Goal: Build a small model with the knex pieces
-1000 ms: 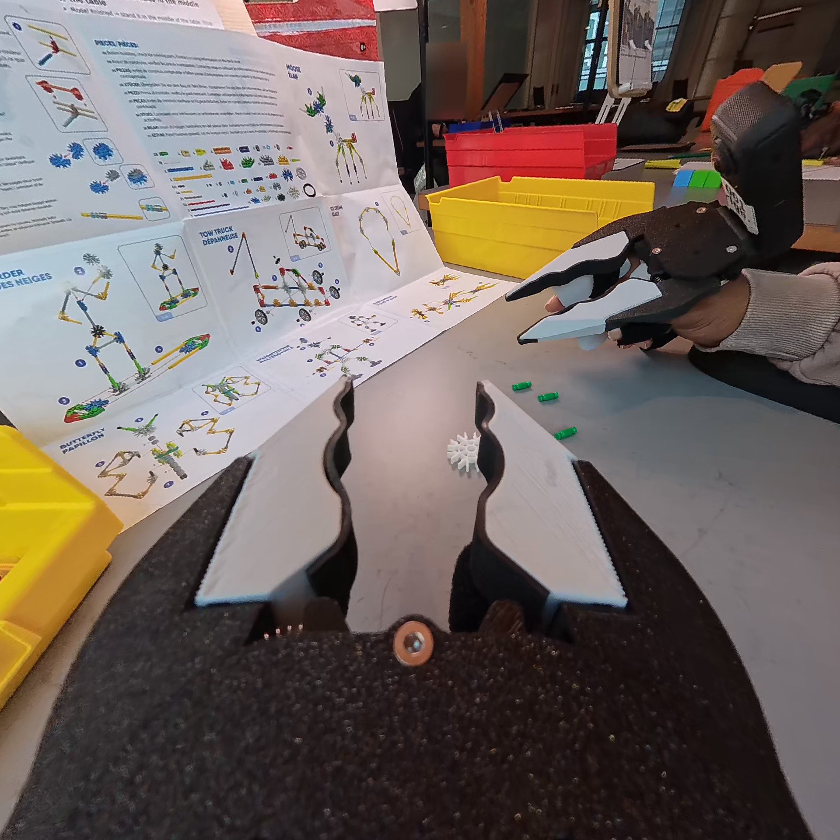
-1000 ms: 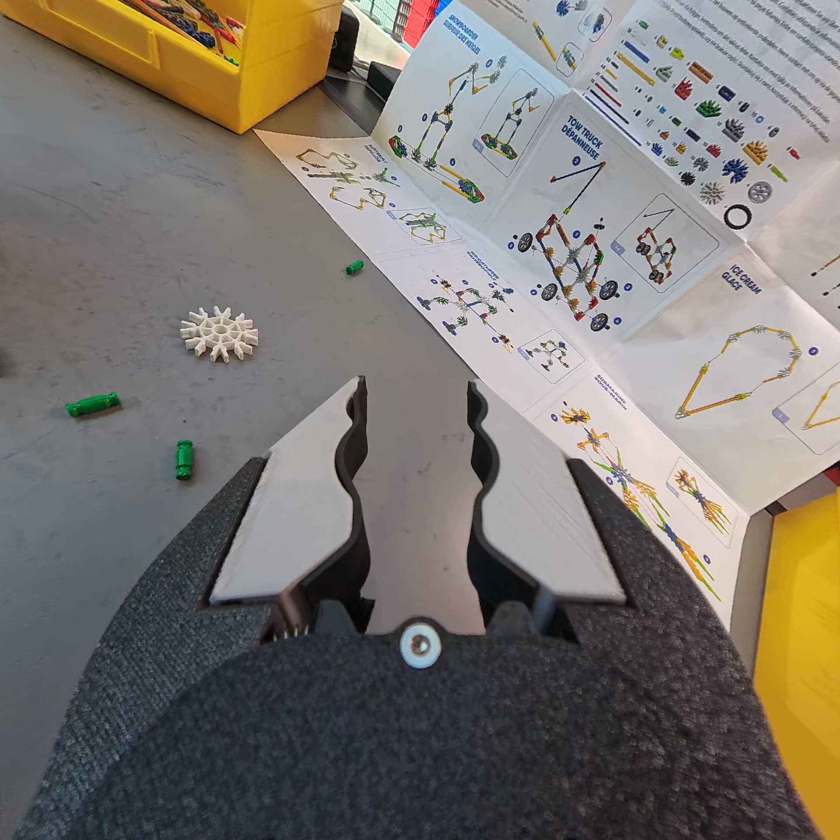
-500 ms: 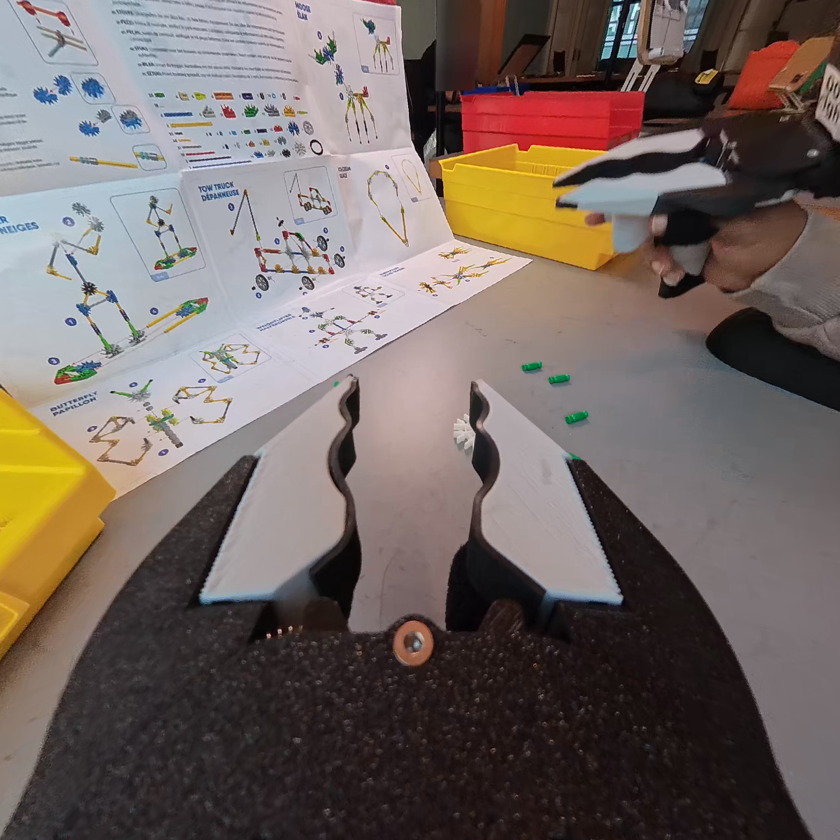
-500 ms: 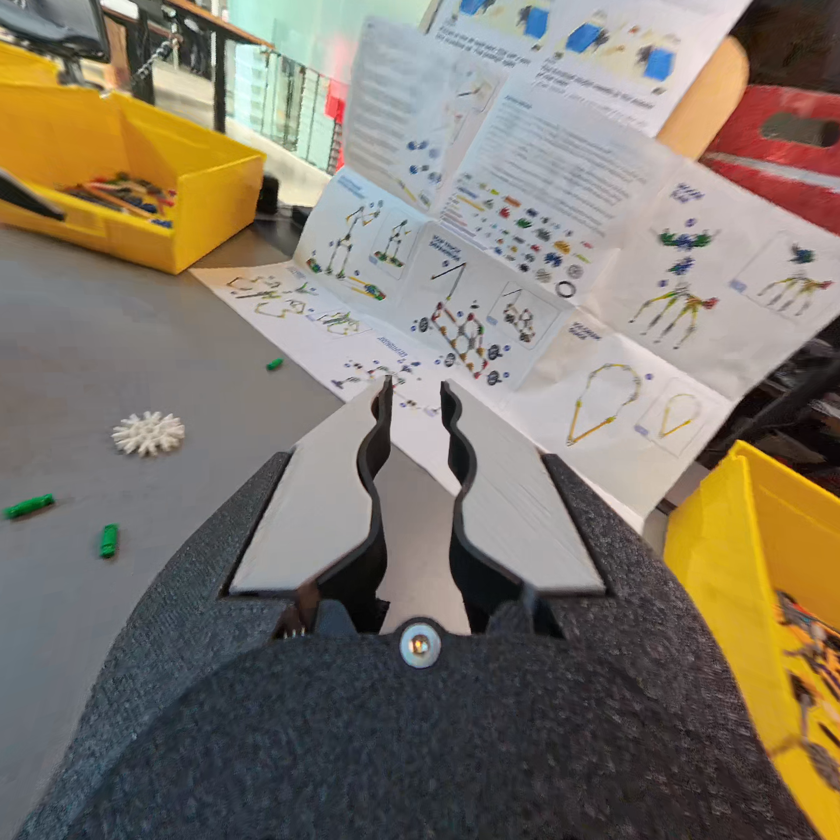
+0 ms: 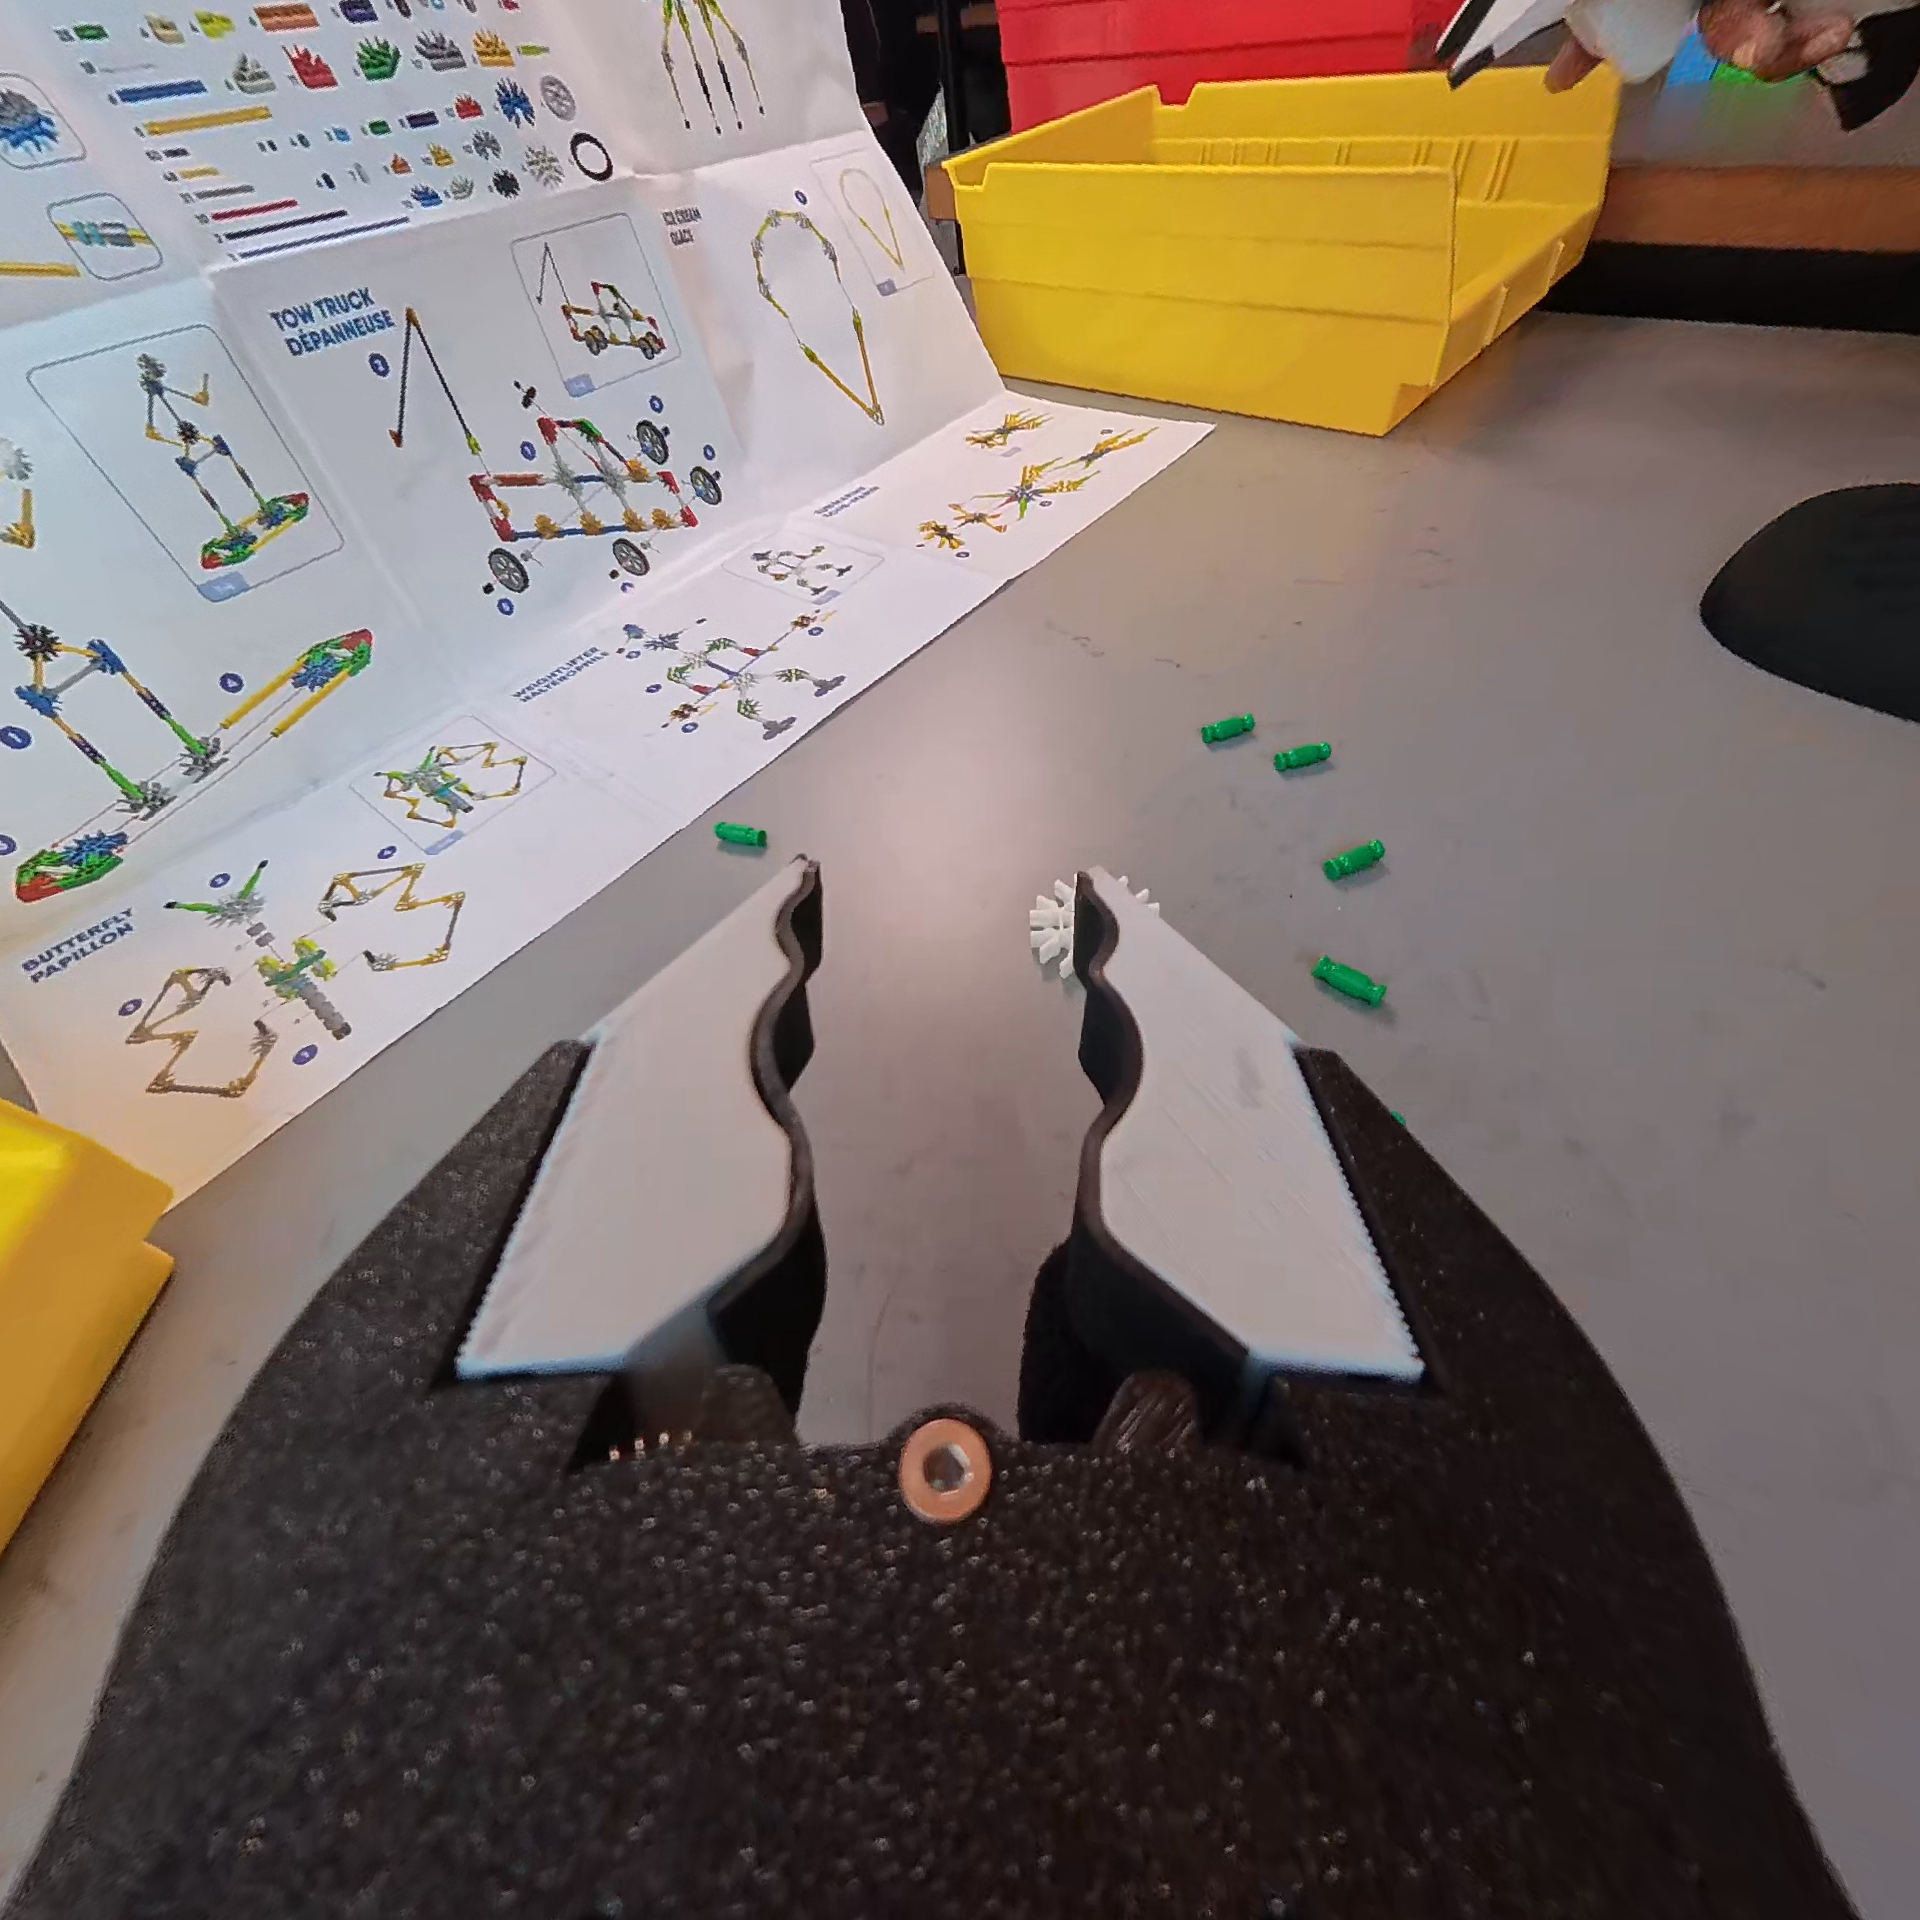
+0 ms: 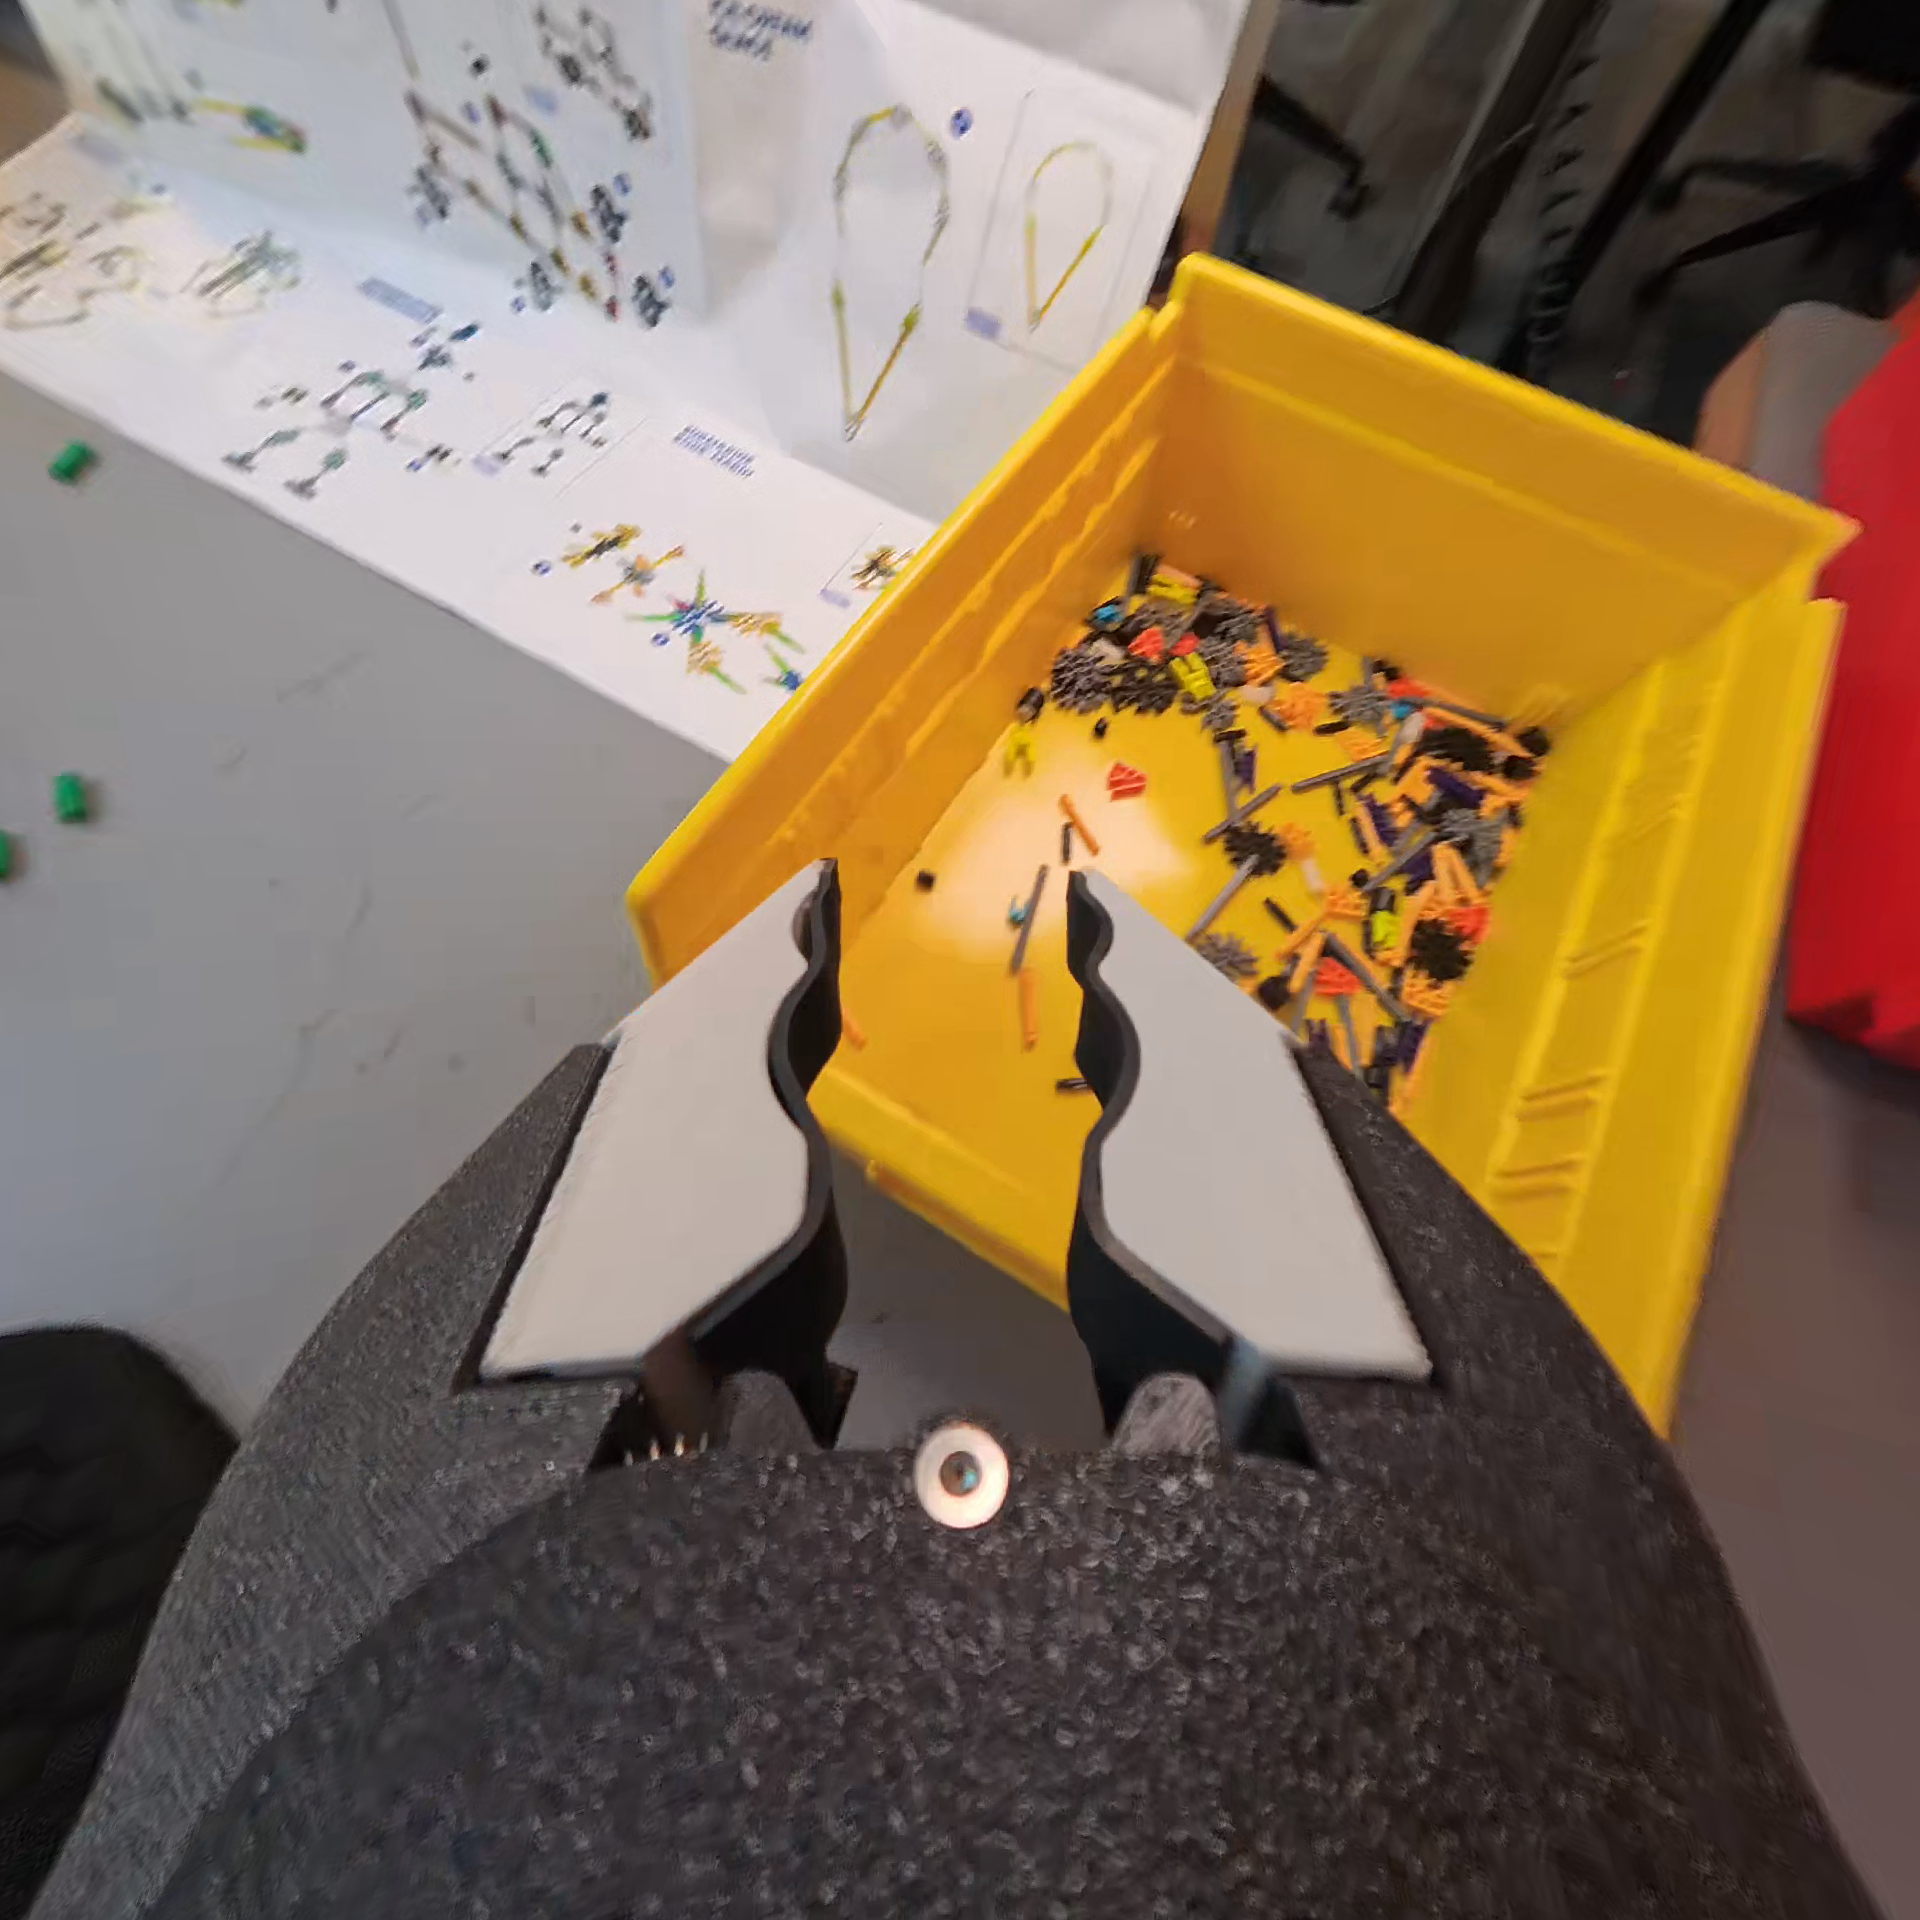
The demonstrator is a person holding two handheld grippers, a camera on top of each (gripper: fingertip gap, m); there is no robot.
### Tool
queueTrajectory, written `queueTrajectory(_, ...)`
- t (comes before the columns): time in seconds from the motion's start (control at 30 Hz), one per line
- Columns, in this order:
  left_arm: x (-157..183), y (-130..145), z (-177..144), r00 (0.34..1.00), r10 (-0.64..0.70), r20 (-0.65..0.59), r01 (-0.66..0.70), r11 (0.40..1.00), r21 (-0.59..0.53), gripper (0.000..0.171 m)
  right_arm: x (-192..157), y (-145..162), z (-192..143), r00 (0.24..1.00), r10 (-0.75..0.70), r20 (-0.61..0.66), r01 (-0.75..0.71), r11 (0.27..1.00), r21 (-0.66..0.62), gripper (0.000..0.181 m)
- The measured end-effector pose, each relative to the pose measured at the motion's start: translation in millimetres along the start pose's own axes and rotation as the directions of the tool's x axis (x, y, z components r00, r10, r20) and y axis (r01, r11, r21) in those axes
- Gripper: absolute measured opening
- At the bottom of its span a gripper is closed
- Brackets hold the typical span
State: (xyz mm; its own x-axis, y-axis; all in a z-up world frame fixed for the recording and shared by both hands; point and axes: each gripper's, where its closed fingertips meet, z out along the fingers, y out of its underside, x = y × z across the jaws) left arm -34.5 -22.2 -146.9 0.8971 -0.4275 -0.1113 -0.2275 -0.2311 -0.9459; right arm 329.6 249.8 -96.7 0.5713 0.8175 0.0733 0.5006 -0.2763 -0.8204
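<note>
The left tongs (image 5: 940, 883) sit low over the grey table (image 5: 1558, 1195) with their two fingers spread wide and nothing between them. A small white toothed wheel (image 5: 1051, 925) lies on the table right at the tip of the right-hand finger, partly hidden behind it; whether the finger touches it cannot be told. Several short green pegs (image 5: 1351, 862) are scattered on the table to the right of the wheel, and one more green peg (image 5: 741, 834) lies just ahead of the left fingertip, close to the edge of a big white instruction sheet (image 5: 436, 520). That sheet fills the upper left of the left wrist view, its lower part flat on the table and its upper part standing up. A yellow bin (image 5: 1247, 260) stands at the upper right, a red bin (image 5: 1143, 52) behind it, and the corner of another yellow bin (image 5: 62, 1278) shows at the left edge.

The right tongs (image 6: 951, 883) are also open and empty, held above the near rim of a yellow bin (image 6: 1558, 1143) at the centre right of the right wrist view. Their tips point down into the bin, where a loose heap of small building pieces (image 6: 1351, 790) in black, orange, grey and purple lies toward the far right side. In this view the sheet (image 6: 623, 312) spreads across the upper left, blurred, and a few green pegs (image 6: 71, 798) dot the table at the left edge.
</note>
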Motion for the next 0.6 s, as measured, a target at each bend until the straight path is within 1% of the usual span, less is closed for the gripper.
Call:
queueTrajectory(0.07, 1, 1, 3, 1.0, 0.021, -0.004, -0.021, 1.0, -0.011, 0.049, -25, 21, 4, 0.994, -0.054, 0.097, 0.058, 0.998, -0.034, 0.048)
queueTrajectory(0.1, 1, 2, 5, 1.0, 0.026, -0.01, -0.026, 1.0, -0.017, 0.049, -36, 30, 10, 0.989, -0.082, 0.124, 0.089, 0.995, -0.047, 0.049)
queueTrajectory(0.13, 2, 3, 8, 0.999, 0.029, -0.018, -0.029, 0.999, -0.023, 0.049, -44, 40, 17, 0.985, -0.118, 0.129, 0.127, 0.99, -0.067, 0.049)
queueTrajectory(0.2, 4, 5, 14, 0.999, 0.036, -0.032, -0.037, 0.999, -0.038, 0.049, -54, 53, 32, 0.973, -0.208, 0.097, 0.218, 0.969, -0.116, 0.042)
queueTrajectory(0.27, 6, 6, 20, 0.998, 0.046, -0.044, -0.048, 0.997, -0.052, 0.049, -65, 48, 44, 0.962, -0.267, 0.058, 0.272, 0.956, -0.109, 0.022)
queueTrajectory(0.3, 7, 7, 21, 0.997, 0.053, -0.049, -0.056, 0.997, -0.056, 0.049, -70, 43, 50, 0.959, -0.28, 0.033, 0.282, 0.954, -0.104, 0.017)
queueTrajectory(0.43, 11, 11, 24, 0.994, 0.093, -0.051, -0.097, 0.993, -0.071, 0.048, -87, 28, 71, 0.946, -0.322, -0.043, 0.312, 0.937, -0.154, 0.018)
queueTrajectory(0.53, 11, 14, 22, 0.993, 0.111, -0.04, -0.114, 0.99, -0.082, 0.047, -108, 21, 83, 0.947, -0.322, -0.018, 0.313, 0.932, -0.183, 0.032)
queueTrajectory(0.6, 10, 13, 21, 0.994, 0.108, -0.036, -0.111, 0.991, -0.08, 0.047, -114, 15, 81, 0.929, -0.371, 0.006, 0.366, 0.913, -0.183, 0.036)
